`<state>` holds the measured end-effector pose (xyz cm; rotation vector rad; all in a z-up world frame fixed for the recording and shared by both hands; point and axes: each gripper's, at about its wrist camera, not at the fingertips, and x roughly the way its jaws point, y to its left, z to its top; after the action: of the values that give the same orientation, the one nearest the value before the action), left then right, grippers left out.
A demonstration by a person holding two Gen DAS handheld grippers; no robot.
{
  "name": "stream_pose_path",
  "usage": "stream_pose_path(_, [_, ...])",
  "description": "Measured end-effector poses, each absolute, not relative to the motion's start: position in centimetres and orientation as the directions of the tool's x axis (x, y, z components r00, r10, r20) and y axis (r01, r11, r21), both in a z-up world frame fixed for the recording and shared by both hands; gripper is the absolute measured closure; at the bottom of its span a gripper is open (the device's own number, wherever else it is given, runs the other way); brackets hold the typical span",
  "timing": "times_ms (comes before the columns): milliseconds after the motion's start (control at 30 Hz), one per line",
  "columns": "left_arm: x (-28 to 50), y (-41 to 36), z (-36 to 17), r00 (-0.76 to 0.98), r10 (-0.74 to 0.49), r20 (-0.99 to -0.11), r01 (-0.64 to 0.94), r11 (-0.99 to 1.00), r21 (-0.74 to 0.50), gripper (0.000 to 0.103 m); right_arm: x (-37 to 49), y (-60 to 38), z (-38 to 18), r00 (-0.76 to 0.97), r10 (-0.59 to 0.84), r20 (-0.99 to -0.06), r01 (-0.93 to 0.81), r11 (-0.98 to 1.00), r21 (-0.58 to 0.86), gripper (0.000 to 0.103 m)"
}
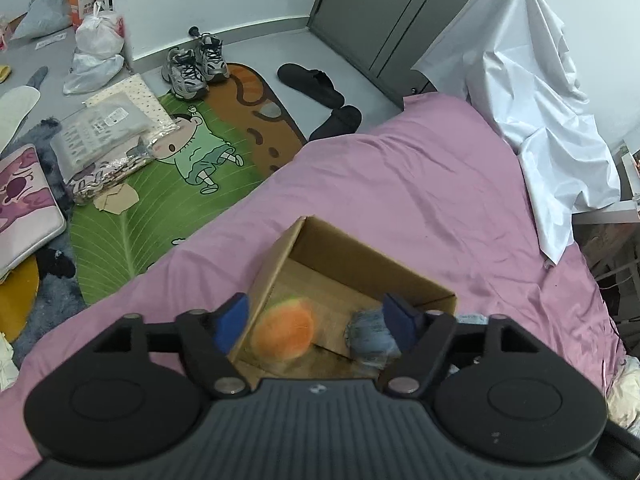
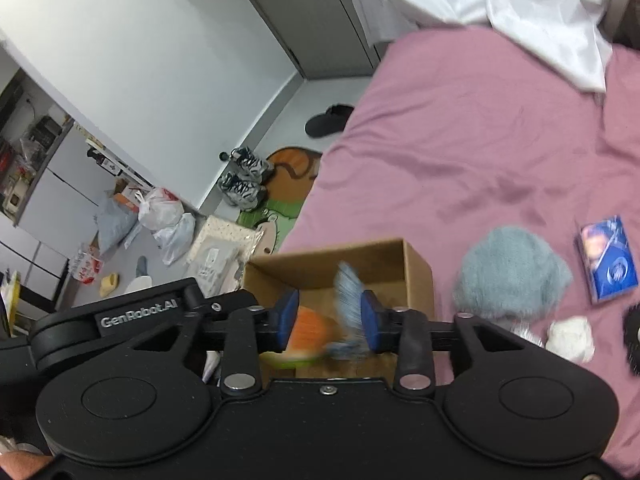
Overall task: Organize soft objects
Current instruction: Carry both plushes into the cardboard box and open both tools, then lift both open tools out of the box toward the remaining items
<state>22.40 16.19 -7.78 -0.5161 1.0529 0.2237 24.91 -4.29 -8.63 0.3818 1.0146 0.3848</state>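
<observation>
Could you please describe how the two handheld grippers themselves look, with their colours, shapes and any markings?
Both the left gripper and the right gripper have a matte black plastic body with two round discs, a ribbed middle panel, silver pivot bolts and angular black linkage arms ending in blue fingertip pads. In the right wrist view, another black piece carries white lettering, GenRobot.AI.

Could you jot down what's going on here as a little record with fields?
Setting: pink bedsheet on a bed
Container: open cardboard box
In the box, blurred: orange soft ball, blue-grey fuzzy piece
Left gripper: open above the box
Right gripper: open above the box
Beside the box: grey fluffy item, small white soft item, blue packet
</observation>
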Motion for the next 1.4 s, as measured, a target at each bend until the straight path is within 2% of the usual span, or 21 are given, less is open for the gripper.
stream_pose_path(67, [22.1, 16.0, -7.6, 0.489, -0.068, -0.870, -0.413, 0.860, -0.299, 0.023, 24.4, -4.8, -8.4, 0.486, 0.471, -0.736, -0.136, 0.873, 0.469, 0.050])
stream_pose_path(200, [21.3, 15.1, -6.9, 0.499, -0.066, -0.864, -0.394, 0.871, -0.294, 0.023, 23.5, -6.2, -8.0, 0.492, 0.470, -0.732, -0.127, 0.871, 0.474, 0.047])
stream_pose_path(267, [20.8, 14.5, -6.3, 0.518, -0.060, -0.853, -0.383, 0.876, -0.294, 0.022, 23.1, -6.9, -7.7, 0.499, 0.459, -0.735, -0.120, 0.877, 0.466, 0.042])
stream_pose_path(333, [20.3, 14.0, -5.8, 0.543, -0.055, -0.838, -0.376, 0.876, -0.301, 0.022, 22.6, -7.4, -7.4, 0.515, 0.427, -0.743, -0.117, 0.894, 0.433, 0.031])
stream_pose_path(633, [18.6, 12.3, -4.5, 0.565, -0.003, -0.825, -0.383, 0.885, -0.266, 0.021, 20.7, -9.9, -6.2, 0.556, 0.420, -0.718, -0.140, 0.898, 0.417, 0.016])
stream_pose_path(1033, [16.6, 9.8, -2.9, 0.577, 0.000, -0.817, -0.342, 0.908, -0.241, 0.021, 18.5, -13.6, -5.1, 0.607, 0.399, -0.687, -0.130, 0.903, 0.409, 0.005])
stream_pose_path(1400, [15.7, 6.3, -2.4, 0.575, -0.011, -0.818, -0.311, 0.922, -0.231, 0.021, 17.4, -17.6, -5.2, 0.609, 0.388, -0.692, -0.117, 0.907, 0.405, 0.001])
